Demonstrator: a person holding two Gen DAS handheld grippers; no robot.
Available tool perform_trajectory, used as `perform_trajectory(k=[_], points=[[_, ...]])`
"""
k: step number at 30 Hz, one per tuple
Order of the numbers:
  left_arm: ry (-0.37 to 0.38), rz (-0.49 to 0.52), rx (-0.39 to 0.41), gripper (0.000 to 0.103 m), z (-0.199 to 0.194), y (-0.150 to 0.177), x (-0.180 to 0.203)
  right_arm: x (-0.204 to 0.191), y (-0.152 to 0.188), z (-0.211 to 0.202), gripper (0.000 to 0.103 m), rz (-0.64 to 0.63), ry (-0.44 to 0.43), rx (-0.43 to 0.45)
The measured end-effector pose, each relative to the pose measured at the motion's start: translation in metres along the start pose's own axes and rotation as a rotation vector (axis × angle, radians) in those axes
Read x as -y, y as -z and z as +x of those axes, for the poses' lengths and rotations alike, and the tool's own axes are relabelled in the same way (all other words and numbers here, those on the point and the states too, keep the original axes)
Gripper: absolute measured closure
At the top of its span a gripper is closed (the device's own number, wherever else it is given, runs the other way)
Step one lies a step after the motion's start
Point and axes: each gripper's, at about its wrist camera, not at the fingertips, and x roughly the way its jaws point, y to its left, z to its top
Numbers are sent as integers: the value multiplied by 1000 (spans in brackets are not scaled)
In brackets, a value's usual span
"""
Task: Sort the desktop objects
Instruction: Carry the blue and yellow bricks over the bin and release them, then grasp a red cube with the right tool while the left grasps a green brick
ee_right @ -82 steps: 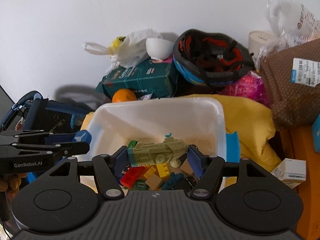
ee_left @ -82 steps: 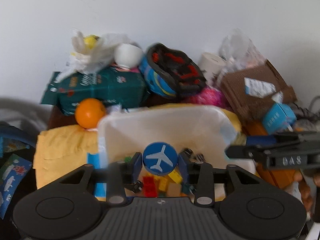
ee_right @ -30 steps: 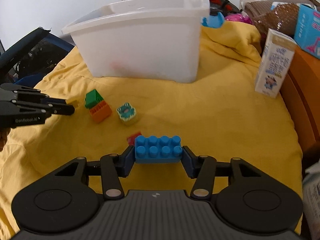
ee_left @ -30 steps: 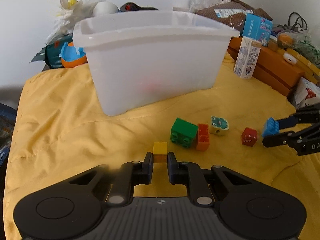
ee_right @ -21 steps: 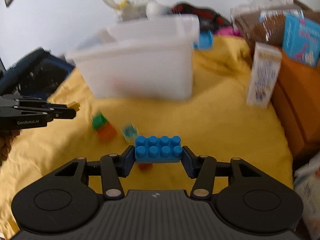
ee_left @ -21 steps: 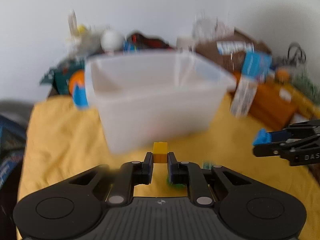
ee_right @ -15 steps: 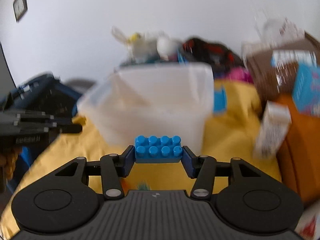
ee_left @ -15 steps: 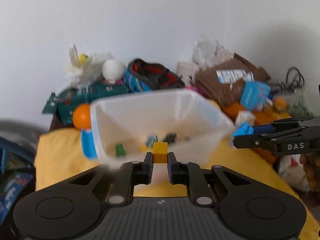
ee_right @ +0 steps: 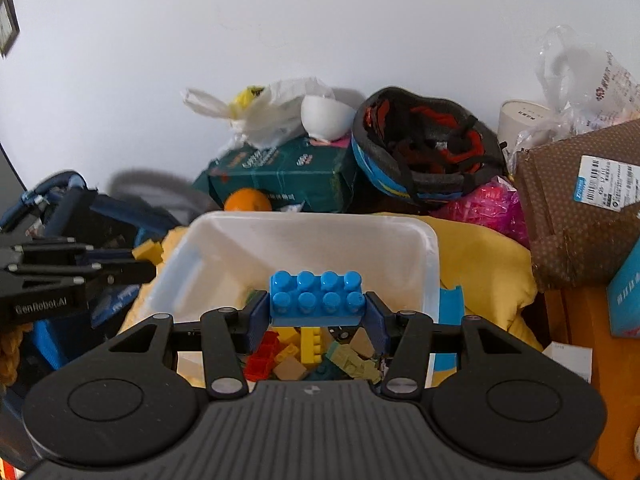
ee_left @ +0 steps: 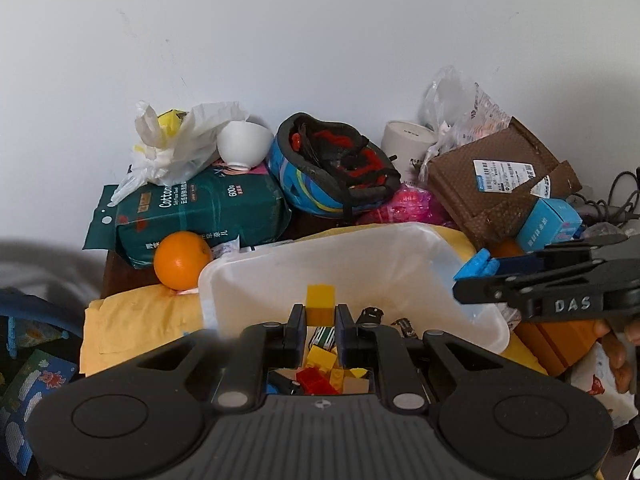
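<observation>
The left gripper (ee_left: pixel 320 322) pinches a small yellow cube block (ee_left: pixel 320 305) between its jaws; the block's lower half sits between the pads and its upper half stands above their tips. Seen from the left wrist, block and jaws hang over the near part of the white plastic bin (ee_left: pixel 460 280), whose floor holds a loose heap of toy bricks (ee_left: pixel 324 368), red and yellow among them.

The right gripper (ee_right: pixel 317 316) clamps a blue eight-stud brick (ee_right: pixel 316 298) by its two short ends, studs facing up, the long side running straight across from one pad to the other. In the right wrist view it also hangs above the bin's near half, over the heap. In the left wrist view the right gripper comes in from the right edge with the blue brick at its tip, just over the bin's right rim; in the right wrist view the left gripper enters from the left, its yellow block just outside the bin's left wall.

The bin rests on a yellow cloth (ee_right: pixel 488 264). Beyond it, against the white wall, lie an orange (ee_left: pixel 183 259), a green tissue pack (ee_left: pixel 200 208), a white bowl (ee_left: pixel 242 146), a blue and black helmet (ee_left: pixel 332 168) and a brown cardboard box (ee_left: pixel 496 188).
</observation>
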Motion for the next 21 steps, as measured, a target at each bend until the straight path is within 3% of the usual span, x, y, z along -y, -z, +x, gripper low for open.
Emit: perform_trajectory(k=[1, 2, 3, 4, 5, 10, 13, 16, 19, 21], points=[[-4, -1, 1, 83, 0, -1, 1, 0, -1, 3, 49, -2, 4, -7], [-10, -4, 5, 71, 1, -2, 2, 1, -3, 7, 48, 1, 6, -15], [-18, -14, 11, 61, 1, -2, 2, 1, -3, 6, 44, 6, 10, -21], [-32, -21, 30, 45, -1, -1, 3, 1, -3, 9, 37, 5, 12, -30], [-39, -18, 50, 41, -3, 2, 3, 1, -4, 10, 27, -2, 16, -26], [4, 22, 103, 41, -17, 40, 13, -2, 6, -2, 26, -23, 1, 32], [49, 43, 132, 41, -26, 90, 26, -12, 33, -23, 26, -60, -41, 84], [48, 81, 107, 41, -20, 146, 41, -23, 83, -39, 26, -100, -77, 96], [39, 134, 18, 42, 2, 188, 50, -28, 145, -32, 28, -138, -48, 24], [10, 170, -20, 46, 14, 202, 54, -27, 182, -17, 39, -152, -31, -68]])
